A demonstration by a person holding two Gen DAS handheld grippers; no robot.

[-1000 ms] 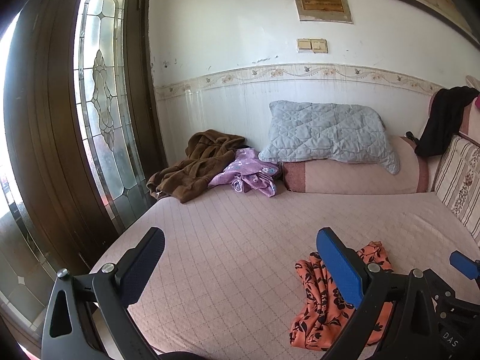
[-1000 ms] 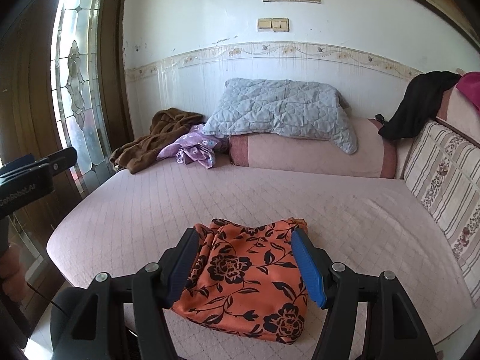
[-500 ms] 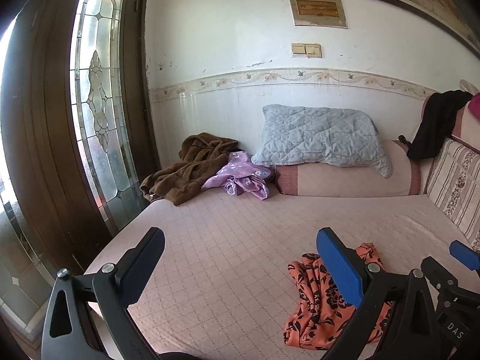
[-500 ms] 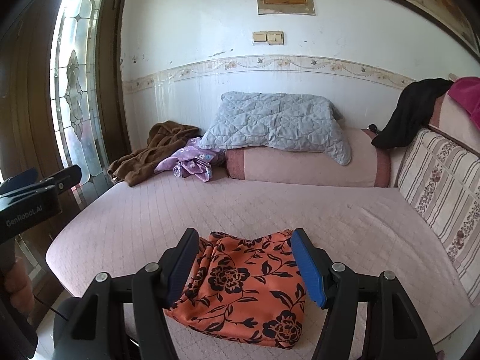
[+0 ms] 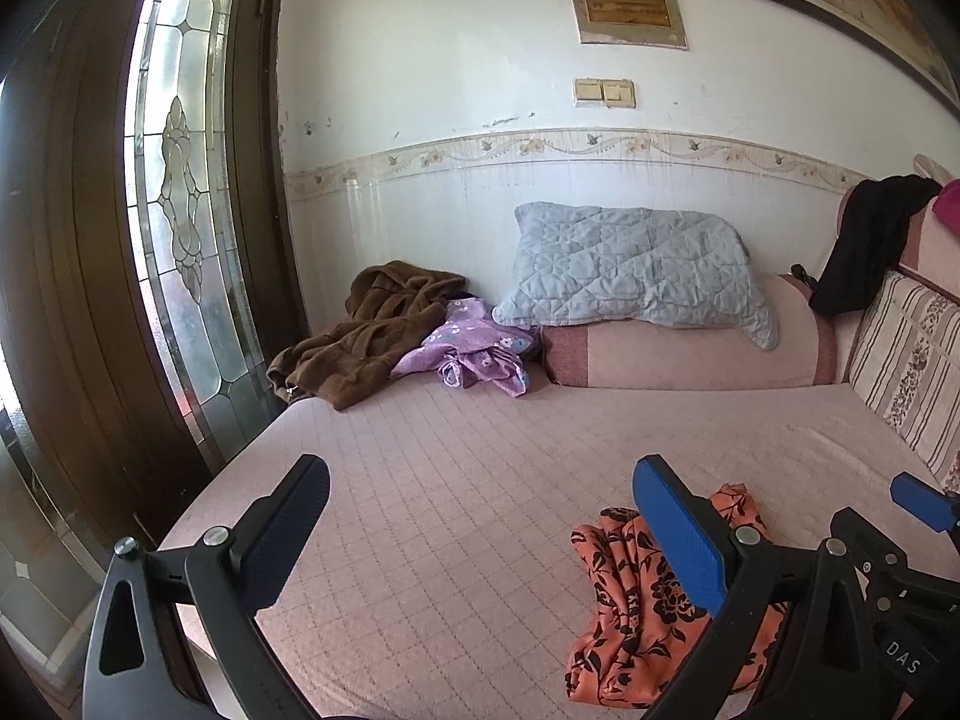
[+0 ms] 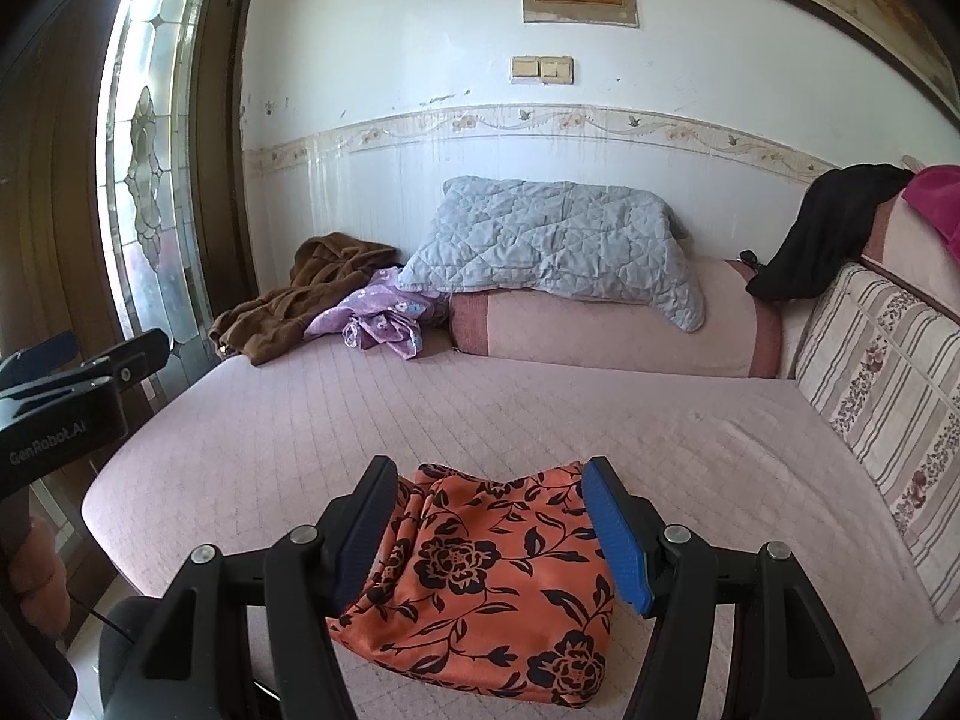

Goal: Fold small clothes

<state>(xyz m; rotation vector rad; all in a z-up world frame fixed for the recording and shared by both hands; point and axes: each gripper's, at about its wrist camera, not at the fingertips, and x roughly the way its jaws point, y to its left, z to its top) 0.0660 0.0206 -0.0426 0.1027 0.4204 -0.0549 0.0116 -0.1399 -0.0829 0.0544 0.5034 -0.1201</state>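
Here, the orange cloth garment printed with black flowers (image 6: pixel 480 576) lies in a loosely gathered heap on the pink quilted bed (image 6: pixel 540 414), at the bed's near edge, well apart from the grey quilted pillow (image 6: pixel 558 246) at its far end. The right tongs (image 6: pixel 489 531) hover just above the garment with their two fingers spread wide, pinching nothing; the garment shows between them. The left tongs (image 5: pixel 480 528) are likewise spread and empty, off to the garment's left over bare bedcover.

The fabric looks thin, light and limp, probably a little slippery, so it should drape and slide rather than hold any shape. Its left side is bunched in soft pleats, and the right side lies flatter. A sensible hold would be a corner or hem edge on each side, one per pair of tongs, to lift and spread it flat before folding. Grabbing the middle would likely only bundle it further.
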